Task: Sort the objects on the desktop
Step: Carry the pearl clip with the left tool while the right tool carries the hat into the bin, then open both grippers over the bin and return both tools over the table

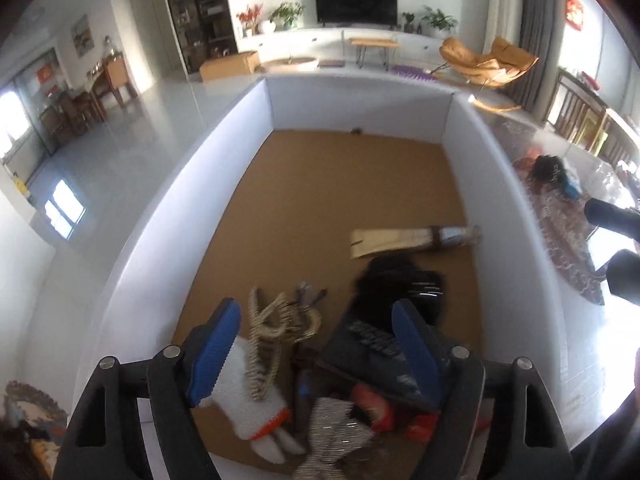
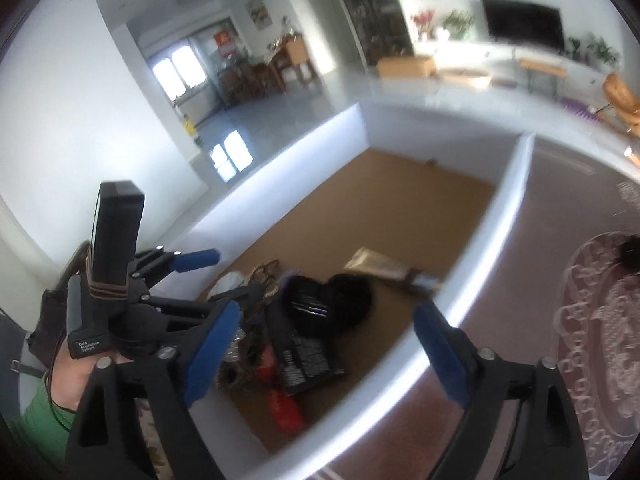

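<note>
A white-walled box (image 1: 224, 148) with a brown cardboard floor holds several sorted things at its near end. My left gripper (image 1: 316, 344) is open and empty, hovering over that pile: a white knitted glove (image 1: 248, 392), beige hair claws (image 1: 276, 324), a black packet (image 1: 380, 348), a black fluffy item (image 1: 400, 280) and a red item (image 1: 372, 404). A beige packet (image 1: 412, 240) lies further in. My right gripper (image 2: 328, 344) is open and empty above the box's right wall (image 2: 480, 264). The pile also shows in the right wrist view (image 2: 304, 320), with the left gripper (image 2: 188, 260) beside it.
A patterned doily (image 2: 600, 340) with a dark item (image 1: 548, 168) lies on the table right of the box. The far half of the box floor is bare cardboard (image 1: 352, 176). A living room lies beyond.
</note>
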Available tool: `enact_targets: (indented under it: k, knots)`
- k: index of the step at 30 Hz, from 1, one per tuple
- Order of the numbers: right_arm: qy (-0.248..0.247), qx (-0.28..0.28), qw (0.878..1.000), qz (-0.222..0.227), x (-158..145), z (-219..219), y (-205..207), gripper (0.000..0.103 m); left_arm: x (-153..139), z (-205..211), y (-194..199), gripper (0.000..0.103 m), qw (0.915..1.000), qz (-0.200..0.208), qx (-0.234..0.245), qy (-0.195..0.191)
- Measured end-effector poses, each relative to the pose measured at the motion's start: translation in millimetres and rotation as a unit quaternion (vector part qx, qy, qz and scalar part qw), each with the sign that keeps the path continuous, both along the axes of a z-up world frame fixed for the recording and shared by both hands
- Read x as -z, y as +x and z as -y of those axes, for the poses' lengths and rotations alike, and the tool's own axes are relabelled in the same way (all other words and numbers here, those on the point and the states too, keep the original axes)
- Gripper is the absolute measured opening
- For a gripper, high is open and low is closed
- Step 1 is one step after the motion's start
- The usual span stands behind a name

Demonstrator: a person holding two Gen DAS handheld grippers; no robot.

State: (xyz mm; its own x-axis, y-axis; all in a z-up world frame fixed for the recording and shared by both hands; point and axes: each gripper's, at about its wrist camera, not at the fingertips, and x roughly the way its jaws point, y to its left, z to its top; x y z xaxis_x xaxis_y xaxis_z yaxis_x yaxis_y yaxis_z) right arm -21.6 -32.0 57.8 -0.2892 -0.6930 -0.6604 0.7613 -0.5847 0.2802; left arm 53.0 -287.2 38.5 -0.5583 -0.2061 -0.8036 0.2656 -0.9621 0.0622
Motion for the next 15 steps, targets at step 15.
enact_targets:
  k: [15]
  knots:
    - [0.188,0.291,0.937,-0.04,116.2,-256.0,-57.8,0.103,-6.6,-252.0,-12.3,0.103,0.9598,-0.048,0.261,0.091]
